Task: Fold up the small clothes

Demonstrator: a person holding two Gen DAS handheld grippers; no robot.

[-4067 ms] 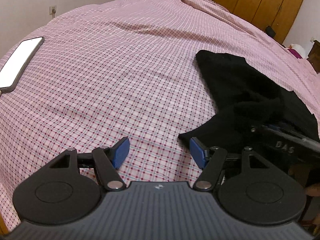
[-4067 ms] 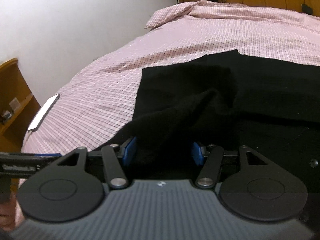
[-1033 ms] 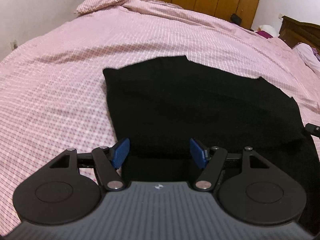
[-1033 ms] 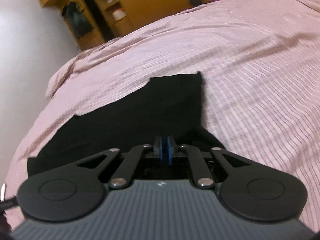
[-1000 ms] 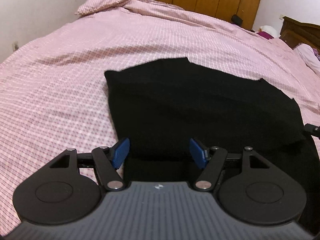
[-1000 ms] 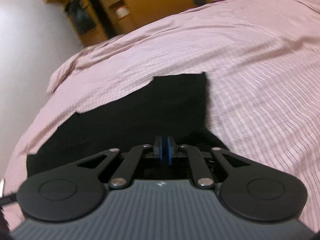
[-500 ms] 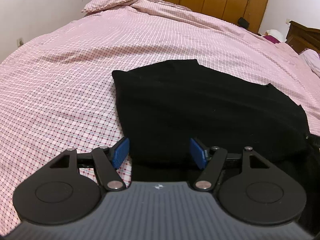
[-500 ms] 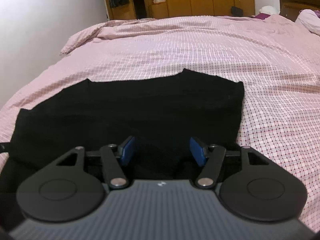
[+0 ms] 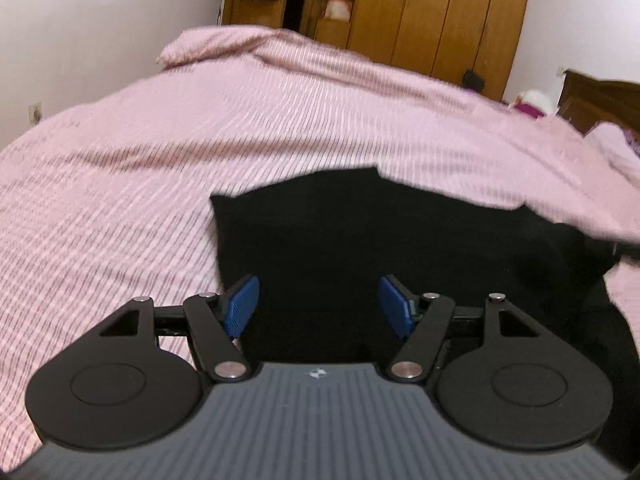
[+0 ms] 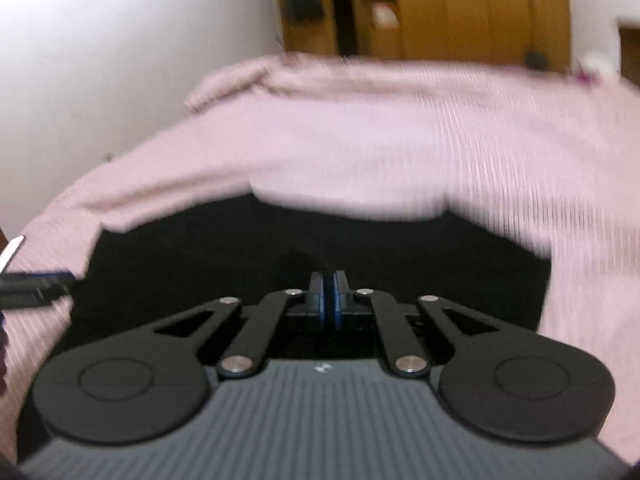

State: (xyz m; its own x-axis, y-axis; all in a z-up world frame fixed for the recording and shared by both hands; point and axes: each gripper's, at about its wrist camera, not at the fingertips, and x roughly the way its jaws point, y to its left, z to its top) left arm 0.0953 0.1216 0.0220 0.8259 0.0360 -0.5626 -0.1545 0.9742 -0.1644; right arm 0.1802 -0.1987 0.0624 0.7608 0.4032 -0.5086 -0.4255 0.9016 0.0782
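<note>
A black garment (image 9: 380,232) lies spread on the pink checked bedspread (image 9: 120,208). My left gripper (image 9: 319,307) is open, its blue pads (image 9: 242,307) held over the garment's near left part. In the right wrist view the same garment (image 10: 240,256) fills the middle. My right gripper (image 10: 328,300) is shut, blue pads together, low over the garment's near edge; the blur hides whether cloth is pinched between them. The left gripper's tip (image 10: 36,286) shows at the left edge there.
A wooden wardrobe (image 9: 420,12) stands beyond the bed, a white wall (image 9: 80,32) to the left. A pillow bump (image 9: 208,46) lies at the bed's far end. A wooden headboard (image 9: 600,96) is at the right. A phone's corner (image 10: 10,254) shows at the left.
The right gripper has gone from open to shut over the garment's near edge. Both views have tilted up and blurred with motion. The left gripper stays open.
</note>
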